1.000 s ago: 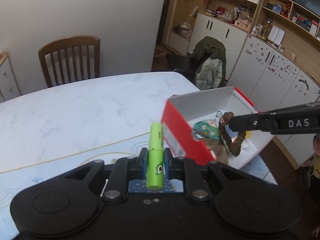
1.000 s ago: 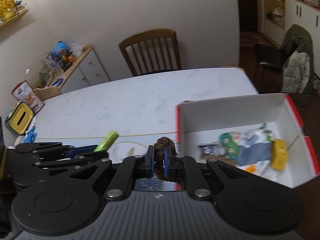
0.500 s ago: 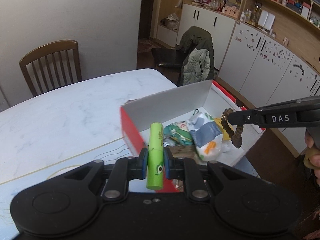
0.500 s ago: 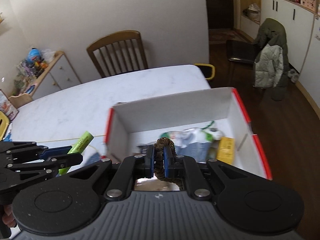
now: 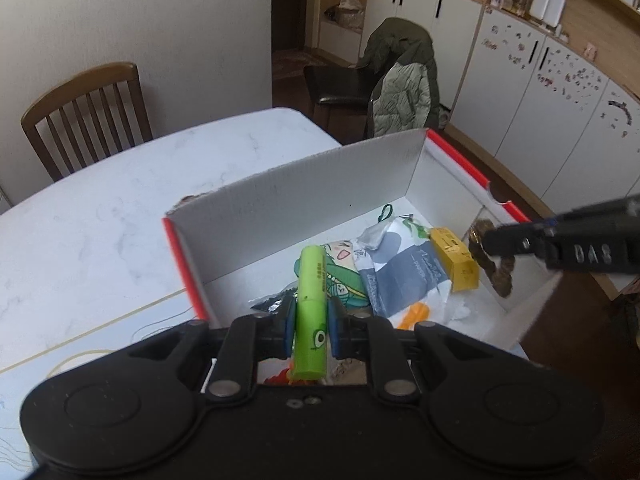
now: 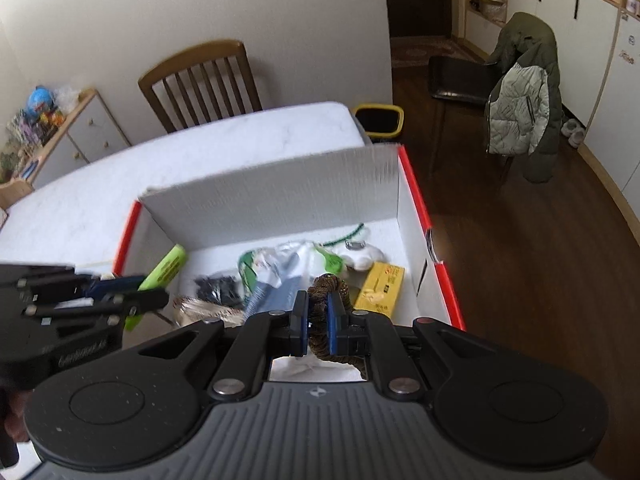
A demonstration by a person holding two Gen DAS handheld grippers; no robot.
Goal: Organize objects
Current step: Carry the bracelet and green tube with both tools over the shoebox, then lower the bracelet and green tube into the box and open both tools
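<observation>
A red-and-white cardboard box (image 5: pixel 304 200) (image 6: pixel 272 196) stands open on the white table (image 5: pixel 100 208), holding snack packets, a yellow carton (image 5: pixel 456 262) (image 6: pixel 380 290) and other small items. My left gripper (image 5: pixel 311 320) (image 6: pixel 132 294) is shut on a lime-green tube (image 5: pixel 312 312) (image 6: pixel 164 270), held over the box's left part. My right gripper (image 6: pixel 318 320) (image 5: pixel 490 246) is shut on a brown braided cord loop (image 6: pixel 326 312) (image 5: pixel 494 268), which hangs over the box's right side above the yellow carton.
A wooden chair (image 5: pixel 84 112) (image 6: pixel 204 80) stands behind the table. A chair draped with a green jacket (image 5: pixel 404 76) (image 6: pixel 520 96) and a yellow-rimmed bin (image 6: pixel 378 120) stand on the wood floor to the right. A low cabinet with toys (image 6: pixel 48 128) is far left.
Both grippers have moved from beside the box to over it, each still holding its object. The box now fills the middle of both views.
</observation>
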